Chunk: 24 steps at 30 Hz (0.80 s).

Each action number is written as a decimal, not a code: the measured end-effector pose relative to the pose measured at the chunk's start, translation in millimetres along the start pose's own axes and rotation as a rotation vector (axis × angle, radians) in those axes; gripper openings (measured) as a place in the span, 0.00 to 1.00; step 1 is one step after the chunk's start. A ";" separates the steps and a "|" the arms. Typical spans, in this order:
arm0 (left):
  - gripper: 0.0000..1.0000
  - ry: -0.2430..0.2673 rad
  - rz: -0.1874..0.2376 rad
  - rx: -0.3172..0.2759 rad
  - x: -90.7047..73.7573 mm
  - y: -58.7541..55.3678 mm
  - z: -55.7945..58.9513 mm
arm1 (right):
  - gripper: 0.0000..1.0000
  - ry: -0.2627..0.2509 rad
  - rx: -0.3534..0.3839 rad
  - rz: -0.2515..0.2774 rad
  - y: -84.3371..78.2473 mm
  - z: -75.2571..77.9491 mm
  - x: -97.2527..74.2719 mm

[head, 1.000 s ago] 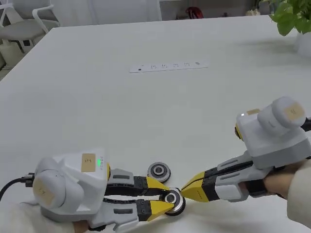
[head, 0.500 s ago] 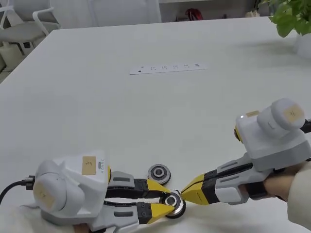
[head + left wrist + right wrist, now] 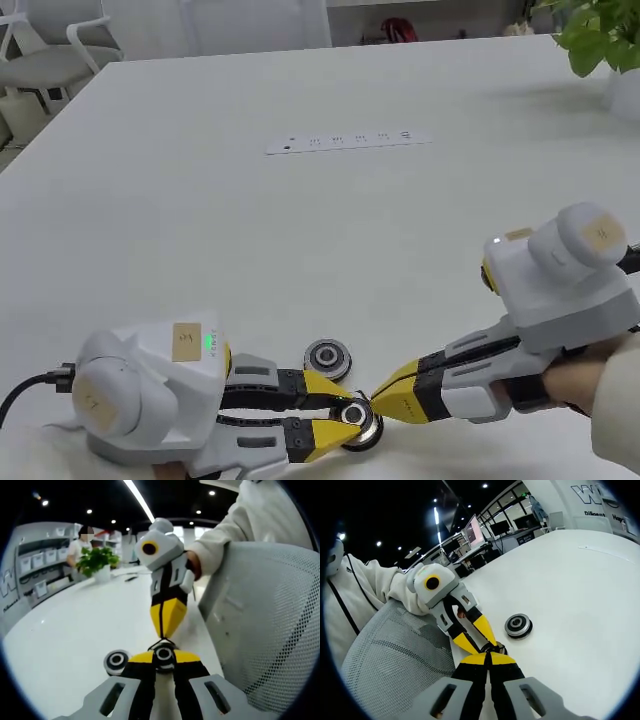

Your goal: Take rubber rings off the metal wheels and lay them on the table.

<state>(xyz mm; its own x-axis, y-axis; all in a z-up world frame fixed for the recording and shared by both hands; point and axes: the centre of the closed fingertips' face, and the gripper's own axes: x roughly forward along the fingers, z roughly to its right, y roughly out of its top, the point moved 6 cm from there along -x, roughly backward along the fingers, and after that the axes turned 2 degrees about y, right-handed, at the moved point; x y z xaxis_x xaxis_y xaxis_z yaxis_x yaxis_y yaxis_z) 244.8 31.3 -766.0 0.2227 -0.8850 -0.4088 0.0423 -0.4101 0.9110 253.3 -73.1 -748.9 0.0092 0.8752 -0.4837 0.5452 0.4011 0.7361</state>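
Note:
My left gripper (image 3: 350,413) lies low on the white table (image 3: 300,230), shut on a metal wheel (image 3: 362,421) with a black rubber ring around it. In the left gripper view that wheel (image 3: 164,655) sits between the yellow jaws. My right gripper (image 3: 377,394) comes in from the right, its yellow tips together at the wheel's upper edge, pinching a thin black loop of the rubber ring (image 3: 162,642). The right gripper (image 3: 490,656) meets the left gripper's fingers (image 3: 485,630) tip to tip. A second wheel (image 3: 327,353) with its ring on lies flat just behind, also seen as the second wheel (image 3: 518,625).
A white power strip (image 3: 348,139) lies mid-table. A potted plant (image 3: 600,35) stands at the far right corner and office chairs (image 3: 50,50) beyond the far left edge. A grey mesh chair (image 3: 265,630) is close behind the near table edge.
Almost nothing has moved. Both grippers keep their hold at the wheel, with the left one shifted very slightly.

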 end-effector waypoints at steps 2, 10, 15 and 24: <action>0.13 0.000 -0.002 0.000 0.9 0.0 0.1 | 0.00 0.002 -0.003 -0.001 0.0 -0.4 0.3; 0.13 0.009 -0.014 0.002 5.5 -2.3 0.3 | 0.00 0.005 -0.038 -0.003 3.6 -3.7 1.7; 0.13 0.009 -0.008 0.001 4.7 -1.7 1.3 | 0.00 0.001 -0.033 -0.001 2.9 -1.4 0.7; 0.14 0.004 -0.009 -0.014 3.3 -0.6 1.7 | 0.00 -0.003 -0.034 -0.004 4.8 -1.6 -0.4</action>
<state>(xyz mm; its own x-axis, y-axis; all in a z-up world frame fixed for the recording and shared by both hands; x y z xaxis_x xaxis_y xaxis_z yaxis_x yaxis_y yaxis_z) 243.8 28.3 -768.0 0.2258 -0.8805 -0.4169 0.0580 -0.4150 0.9080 254.5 -71.1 -744.4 0.0099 0.8727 -0.4882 0.5162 0.4137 0.7499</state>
